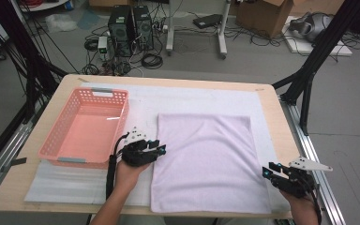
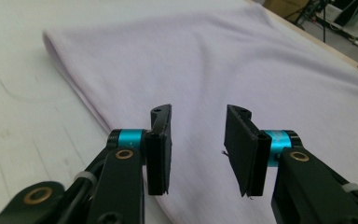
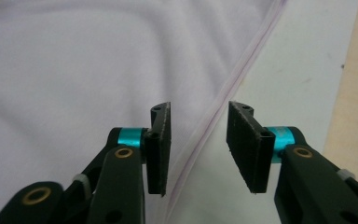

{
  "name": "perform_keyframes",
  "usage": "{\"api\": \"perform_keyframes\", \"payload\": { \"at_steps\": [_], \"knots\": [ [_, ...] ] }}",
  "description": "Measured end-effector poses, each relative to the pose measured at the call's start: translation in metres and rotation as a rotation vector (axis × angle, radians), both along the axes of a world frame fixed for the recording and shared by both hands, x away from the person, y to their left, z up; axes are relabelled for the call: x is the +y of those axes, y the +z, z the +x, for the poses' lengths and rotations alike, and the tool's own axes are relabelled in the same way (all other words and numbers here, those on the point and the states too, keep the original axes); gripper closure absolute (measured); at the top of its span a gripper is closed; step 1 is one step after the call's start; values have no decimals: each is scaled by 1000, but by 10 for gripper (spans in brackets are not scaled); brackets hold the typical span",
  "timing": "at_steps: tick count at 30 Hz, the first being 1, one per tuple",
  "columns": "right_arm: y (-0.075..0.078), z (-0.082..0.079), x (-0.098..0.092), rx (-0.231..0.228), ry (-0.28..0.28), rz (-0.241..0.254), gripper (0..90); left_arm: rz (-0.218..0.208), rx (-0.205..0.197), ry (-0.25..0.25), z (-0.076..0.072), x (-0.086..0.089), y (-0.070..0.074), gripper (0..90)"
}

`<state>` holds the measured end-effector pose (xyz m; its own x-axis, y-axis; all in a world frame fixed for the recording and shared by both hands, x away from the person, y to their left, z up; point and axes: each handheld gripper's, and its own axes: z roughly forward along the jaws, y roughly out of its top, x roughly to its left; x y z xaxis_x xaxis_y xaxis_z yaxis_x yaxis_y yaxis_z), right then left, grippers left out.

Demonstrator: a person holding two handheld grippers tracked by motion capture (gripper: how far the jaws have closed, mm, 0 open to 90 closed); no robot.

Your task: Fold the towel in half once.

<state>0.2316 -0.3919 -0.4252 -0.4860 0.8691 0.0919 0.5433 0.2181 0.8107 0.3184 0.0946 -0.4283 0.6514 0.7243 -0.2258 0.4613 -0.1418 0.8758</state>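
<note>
On the table's (image 1: 272,101) left side sits one pink plastic basket (image 1: 86,126) with slotted walls and grey handle strips, nothing inside it. One white mat (image 1: 145,101) covers the tabletop, and one lilac towel (image 1: 206,159), folded to a rectangle, lies flat on it just right of the basket. Two grippers are in hand. At the towel's left edge, the left gripper (image 1: 161,149) holds its jaws spread with nothing between them, the cloth lying below. At the towel's near right corner, the right gripper (image 1: 268,169) has its jaws spread too, the towel's hem (image 3: 223,93) running beneath the gap, unpinched.
</note>
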Motion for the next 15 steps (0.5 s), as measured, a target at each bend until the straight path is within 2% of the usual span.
{"api": "perform_keyframes", "payload": {
  "at_steps": [1, 4, 8, 9, 11, 13, 15],
  "knots": [
    [0, 4, -1, -12, 3, 0, 590, 3, -1, -5, 4, -1, 0, 634],
    [-2, 17, 0, -24, 6, 6, 598, 28, 4, 26, 22, -5, -1, 671],
    [-5, 36, 5, -16, 3, 6, 623, 27, 51, 66, 39, -8, -7, 712],
    [-5, 42, 6, -17, -4, 2, 656, 21, 69, 73, 43, -8, -9, 745],
    [-5, 50, 7, -43, -34, -6, 763, 57, 86, 93, 50, -11, -15, 742],
    [-6, 59, 7, -60, -59, -23, 841, 64, 104, 116, 58, -12, -20, 729],
    [-6, 70, 7, -46, -78, -39, 845, 60, 123, 139, 66, -12, -21, 685]
  ]
}}
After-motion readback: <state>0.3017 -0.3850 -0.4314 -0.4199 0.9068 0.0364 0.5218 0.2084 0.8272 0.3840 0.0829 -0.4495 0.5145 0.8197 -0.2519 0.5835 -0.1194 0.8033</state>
